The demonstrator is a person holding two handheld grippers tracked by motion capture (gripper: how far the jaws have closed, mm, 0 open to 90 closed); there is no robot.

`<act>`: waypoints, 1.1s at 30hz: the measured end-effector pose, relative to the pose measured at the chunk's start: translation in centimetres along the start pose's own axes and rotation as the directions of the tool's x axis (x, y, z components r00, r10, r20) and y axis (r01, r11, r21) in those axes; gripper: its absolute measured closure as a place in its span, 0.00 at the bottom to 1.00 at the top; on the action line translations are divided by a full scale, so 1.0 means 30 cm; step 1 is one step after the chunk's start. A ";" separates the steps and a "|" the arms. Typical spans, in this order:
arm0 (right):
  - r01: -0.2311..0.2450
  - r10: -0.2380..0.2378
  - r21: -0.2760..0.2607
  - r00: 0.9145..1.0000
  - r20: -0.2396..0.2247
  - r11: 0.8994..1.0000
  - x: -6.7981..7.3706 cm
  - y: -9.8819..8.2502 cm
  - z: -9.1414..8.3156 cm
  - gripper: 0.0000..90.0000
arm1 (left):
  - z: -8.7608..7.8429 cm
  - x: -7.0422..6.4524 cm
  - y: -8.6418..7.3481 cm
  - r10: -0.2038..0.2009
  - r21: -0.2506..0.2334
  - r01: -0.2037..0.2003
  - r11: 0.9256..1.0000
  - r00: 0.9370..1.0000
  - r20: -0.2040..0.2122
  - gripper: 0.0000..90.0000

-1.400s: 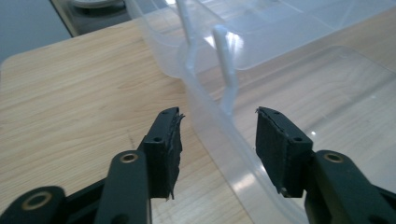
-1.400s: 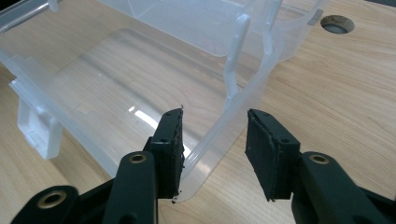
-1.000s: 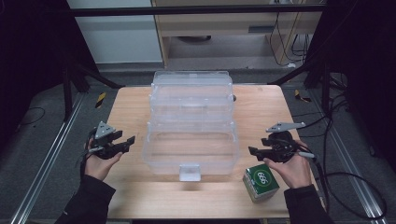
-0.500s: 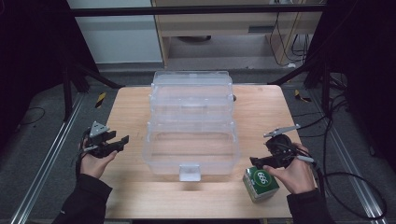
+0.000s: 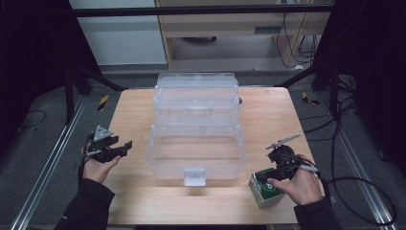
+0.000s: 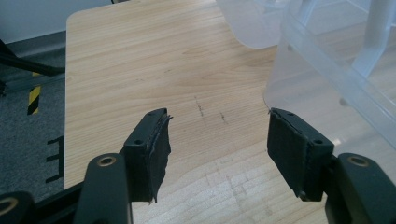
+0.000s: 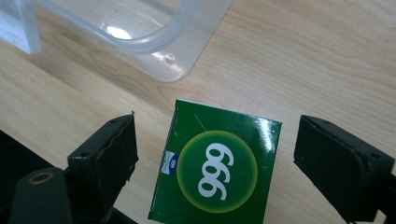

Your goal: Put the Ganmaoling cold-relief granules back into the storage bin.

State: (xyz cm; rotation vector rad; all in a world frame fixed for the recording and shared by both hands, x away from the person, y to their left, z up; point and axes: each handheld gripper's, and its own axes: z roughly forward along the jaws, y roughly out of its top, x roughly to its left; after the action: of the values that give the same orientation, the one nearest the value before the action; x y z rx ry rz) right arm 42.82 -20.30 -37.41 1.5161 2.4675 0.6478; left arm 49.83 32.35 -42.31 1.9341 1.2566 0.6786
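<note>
The green box (image 7: 215, 170) sits on the bench (image 5: 143, 110), near its front right corner, just beside the front right corner of the big clear bin (image 5: 196, 148). It has "999" in a yellow ring on top. I think it is a thin card box, so it should be light. It looks a bit shiny, so it could slip. It is stiff at the edges, but the flat sides would cave in if I squeezed too hard. The best place to take it is on its two side walls, low down, with a soft squeeze.

My right fingers (image 7: 116, 154) have just been opening, and now they stand wide. The green box is between them, but there is a gap on each side, so they do not press on it. I am not holding it.

My left fingers (image 6: 154, 149) are wide apart too. Nothing is between them, just bare wood. They hang over the left side of the bench, and the one nearer the clear bin is just beside its wall.
</note>
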 end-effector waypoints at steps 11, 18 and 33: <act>0.002 -0.002 0.088 1.000 -0.006 0.996 0.008 -0.017 0.046 0.09 | 0.011 0.000 -0.008 0.004 0.017 -0.004 1.000 1.000 0.004 0.42; -0.008 0.008 0.125 1.000 -0.004 0.992 0.004 -0.024 0.072 0.07 | 0.014 -0.002 -0.008 0.010 0.022 -0.011 1.000 1.000 0.008 0.42; -0.024 0.023 0.192 1.000 0.008 0.981 -0.008 -0.034 0.121 0.07 | 0.017 -0.007 -0.008 0.018 0.028 -0.018 0.999 1.000 0.014 0.42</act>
State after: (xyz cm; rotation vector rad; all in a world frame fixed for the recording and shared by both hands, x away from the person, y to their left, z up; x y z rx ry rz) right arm 43.44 -19.91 -41.11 1.6121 2.5751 0.4176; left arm 49.99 32.06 -42.84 1.9720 1.2476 0.6587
